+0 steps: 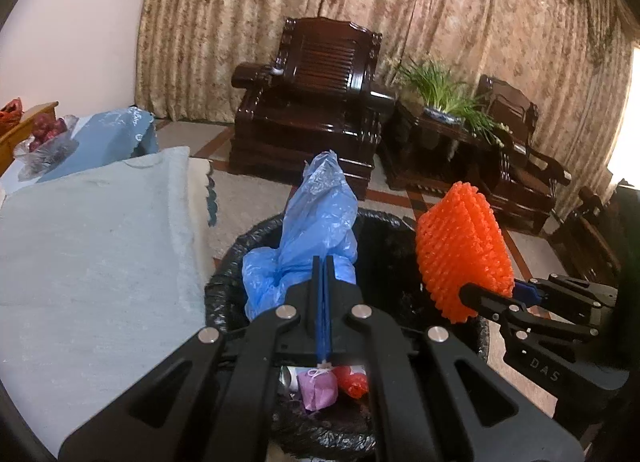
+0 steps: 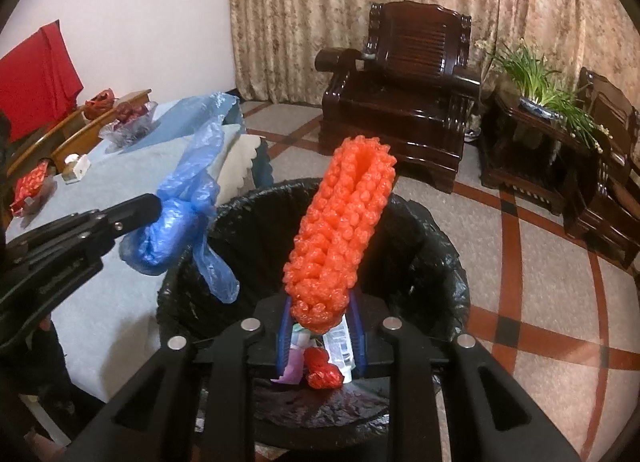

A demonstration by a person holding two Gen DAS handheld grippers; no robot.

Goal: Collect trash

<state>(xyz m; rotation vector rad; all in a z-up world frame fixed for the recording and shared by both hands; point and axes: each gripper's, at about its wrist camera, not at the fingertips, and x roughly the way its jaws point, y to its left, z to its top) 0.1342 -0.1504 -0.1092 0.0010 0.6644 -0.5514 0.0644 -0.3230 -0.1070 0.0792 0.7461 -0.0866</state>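
Observation:
My left gripper (image 1: 323, 264) is shut on a crumpled blue plastic bag (image 1: 308, 230) and holds it over the bin with the black liner (image 1: 224, 282). It also shows in the right wrist view (image 2: 154, 204), with the blue bag (image 2: 180, 218) at the bin's left rim. My right gripper (image 2: 320, 306) is shut on an orange foam net sleeve (image 2: 340, 230), upright above the bin (image 2: 432, 238). In the left wrist view the sleeve (image 1: 464, 250) hangs over the bin's right side, with the right gripper (image 1: 486, 296) under it. Inside the bin lie a purple wrapper (image 1: 318, 388), a red scrap (image 2: 322, 372) and paper.
A table with a pale blue cloth (image 1: 92, 254) is left of the bin, carrying a glass fruit bowl (image 1: 48, 140) and red packets (image 2: 30, 186). Dark wooden armchairs (image 1: 312, 102) and a potted plant (image 1: 444, 94) stand behind on the tiled floor (image 2: 540, 282).

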